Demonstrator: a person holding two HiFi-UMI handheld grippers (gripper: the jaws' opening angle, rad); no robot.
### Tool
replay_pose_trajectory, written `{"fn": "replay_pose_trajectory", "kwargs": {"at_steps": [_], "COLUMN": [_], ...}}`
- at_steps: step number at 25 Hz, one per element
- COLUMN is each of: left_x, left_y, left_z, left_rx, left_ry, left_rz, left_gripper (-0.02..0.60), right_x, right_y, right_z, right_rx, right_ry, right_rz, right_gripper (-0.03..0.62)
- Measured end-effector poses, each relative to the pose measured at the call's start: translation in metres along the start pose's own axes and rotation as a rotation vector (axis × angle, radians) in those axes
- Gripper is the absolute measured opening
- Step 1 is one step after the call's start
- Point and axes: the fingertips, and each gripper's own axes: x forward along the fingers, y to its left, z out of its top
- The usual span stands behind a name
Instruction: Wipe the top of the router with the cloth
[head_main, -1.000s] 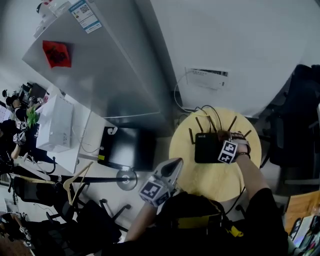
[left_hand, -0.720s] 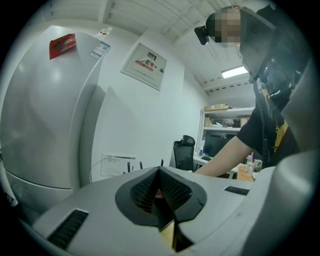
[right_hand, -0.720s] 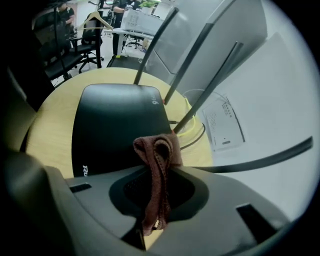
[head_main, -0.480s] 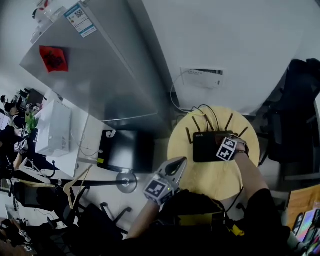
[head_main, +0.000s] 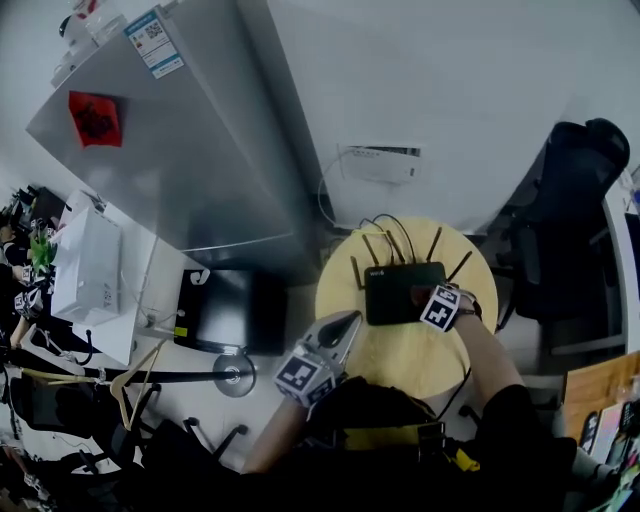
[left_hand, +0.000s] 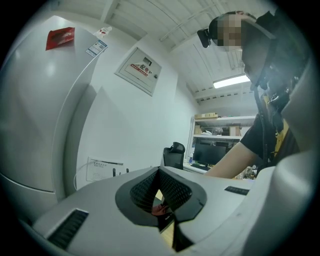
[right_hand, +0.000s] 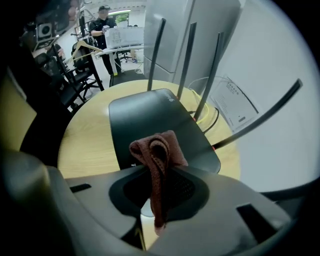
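A black router (head_main: 395, 292) with several upright antennas lies on a round yellow table (head_main: 400, 355). My right gripper (head_main: 424, 298) reaches over the router's right half, shut on a reddish-brown cloth (head_main: 417, 296). In the right gripper view the cloth (right_hand: 157, 152) is bunched between the jaws just above the router's top (right_hand: 150, 122), and whether it touches is unclear. My left gripper (head_main: 340, 331) hangs off the table's left edge, jaws shut on nothing. In the left gripper view its tips (left_hand: 159, 173) are closed.
A tall grey fridge (head_main: 170, 150) stands left of the table, with a black box (head_main: 225, 310) on the floor below it. A white wall panel (head_main: 378, 163) with cables sits behind the router. A black office chair (head_main: 570, 200) is to the right. A person (right_hand: 105, 20) stands far back.
The head view has drifted, so the table sits further left in the picture. My right gripper keeps the cloth over the router's right part. The left gripper has hardly moved.
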Motion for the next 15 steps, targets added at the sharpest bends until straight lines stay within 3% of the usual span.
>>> {"fn": "replay_pose_trajectory", "kwargs": {"at_steps": [15], "left_x": [-0.015], "left_y": [-0.002], "left_z": [0.014], "left_rx": [-0.044], "left_ry": [-0.083], "left_rz": [0.008], "left_gripper": [-0.006], "right_x": [-0.012], "right_y": [0.04], "right_z": [-0.018], "right_rx": [0.025], "right_ry": [-0.024], "right_rz": [-0.003], "right_gripper": [0.064]}}
